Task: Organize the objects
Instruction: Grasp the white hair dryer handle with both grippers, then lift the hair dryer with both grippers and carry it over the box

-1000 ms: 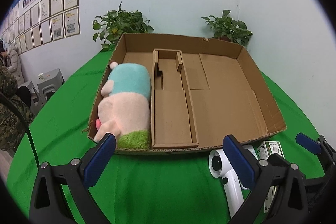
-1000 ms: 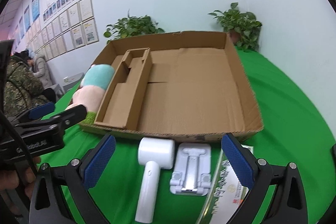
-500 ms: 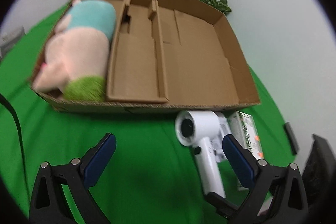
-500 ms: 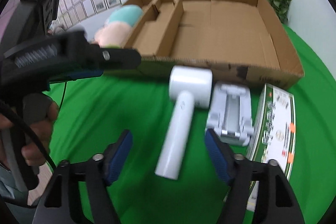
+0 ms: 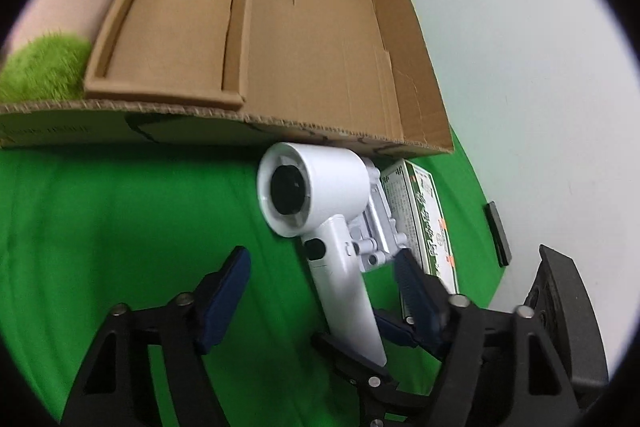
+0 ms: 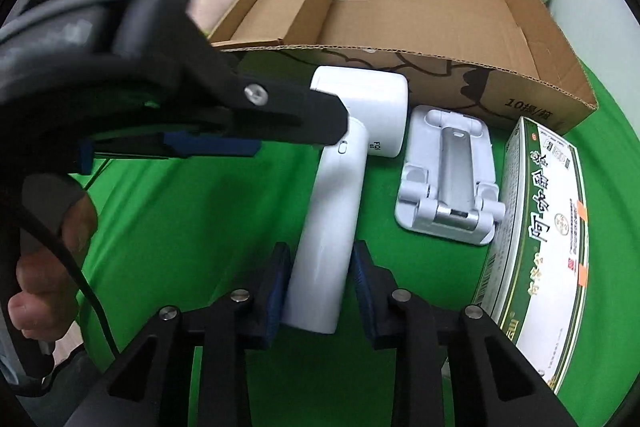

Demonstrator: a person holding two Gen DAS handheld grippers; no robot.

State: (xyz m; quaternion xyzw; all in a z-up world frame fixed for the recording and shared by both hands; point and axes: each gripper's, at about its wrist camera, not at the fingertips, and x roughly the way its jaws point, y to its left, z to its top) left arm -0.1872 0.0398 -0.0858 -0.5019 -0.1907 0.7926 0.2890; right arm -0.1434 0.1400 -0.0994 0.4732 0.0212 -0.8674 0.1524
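A white hair dryer (image 6: 332, 195) lies on the green cloth in front of the cardboard box (image 6: 460, 75), handle toward me. My right gripper (image 6: 320, 291) straddles the handle's lower end. Its jaws are closing, the left pad close against the handle and a slim gap showing at the right pad. In the left wrist view, my left gripper (image 5: 320, 299) is closing with the dryer (image 5: 316, 191) handle between its pads, both pads well off it. One of its fingers (image 6: 288, 115) crosses over the dryer's neck. A plush toy (image 5: 60, 7) lies in the box's left compartment.
A white folding stand (image 6: 444, 187) lies right of the dryer, with a green-and-white carton (image 6: 536, 247) beyond it. A small black bar (image 5: 498, 235) rests near the cloth's right edge. A hand (image 6: 52, 227) grips the left tool. Potted plants stand behind the box.
Both grippers have dropped and tilted down onto the hair dryer. The right jaws have narrowed around its handle, and the left jaws have come in from fully wide.
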